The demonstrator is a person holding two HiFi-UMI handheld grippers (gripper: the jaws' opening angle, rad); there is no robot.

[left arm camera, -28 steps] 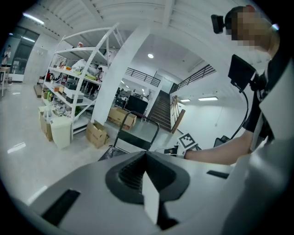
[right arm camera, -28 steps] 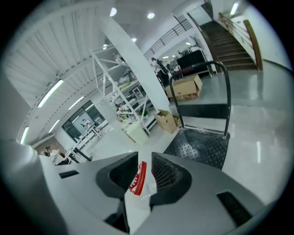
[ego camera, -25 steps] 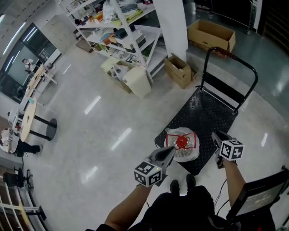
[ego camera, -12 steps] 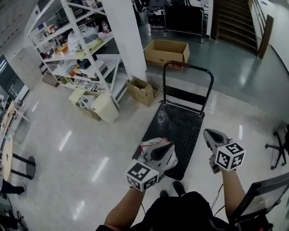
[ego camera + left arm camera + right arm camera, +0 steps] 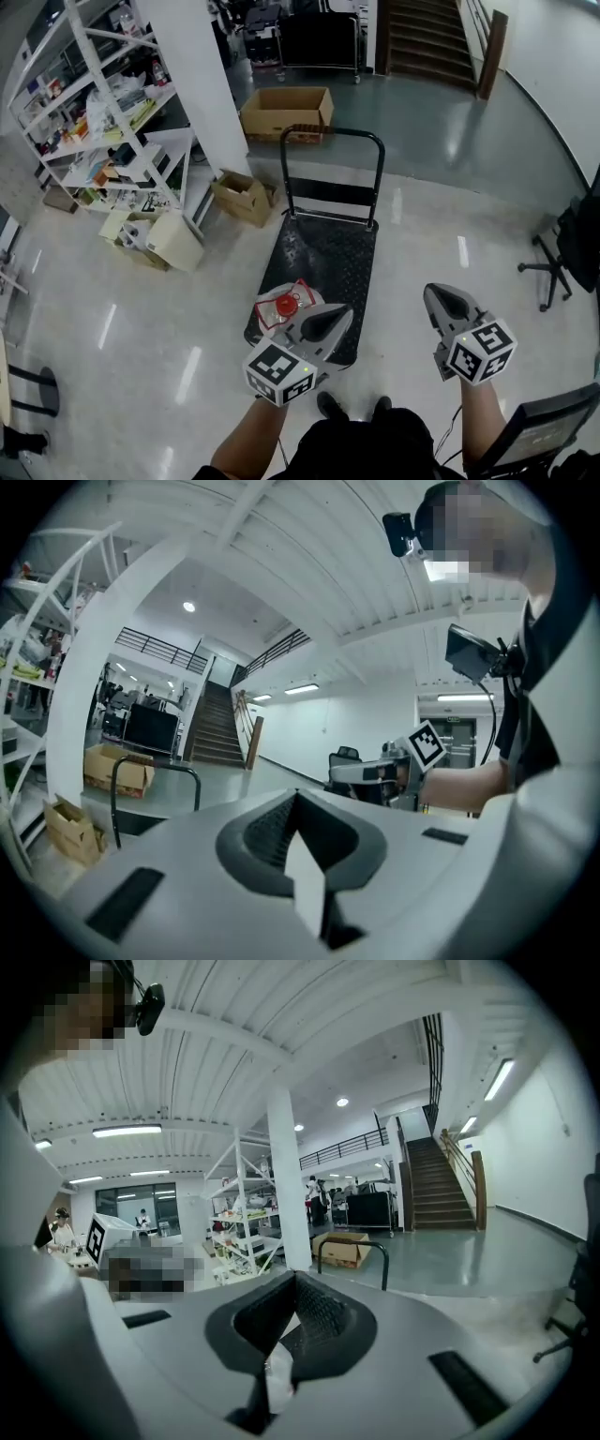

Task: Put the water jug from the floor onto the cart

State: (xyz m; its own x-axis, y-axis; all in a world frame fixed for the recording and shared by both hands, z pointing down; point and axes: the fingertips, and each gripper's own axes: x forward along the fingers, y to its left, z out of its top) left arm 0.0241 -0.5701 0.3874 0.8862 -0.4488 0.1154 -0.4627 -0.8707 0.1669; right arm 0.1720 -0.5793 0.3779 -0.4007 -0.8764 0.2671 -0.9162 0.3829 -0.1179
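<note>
Water jug (image 5: 286, 307), red-capped, stands on the near left corner of the cart (image 5: 323, 253), just left of and below the left gripper (image 5: 339, 317), well left of the right gripper (image 5: 434, 294), both grippers closed and empty.

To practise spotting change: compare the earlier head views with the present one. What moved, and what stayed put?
Both the left gripper and right gripper have lifted up and away from the water jug, jaws together, holding nothing. The jug stays standing at the near end of the cart.
</note>
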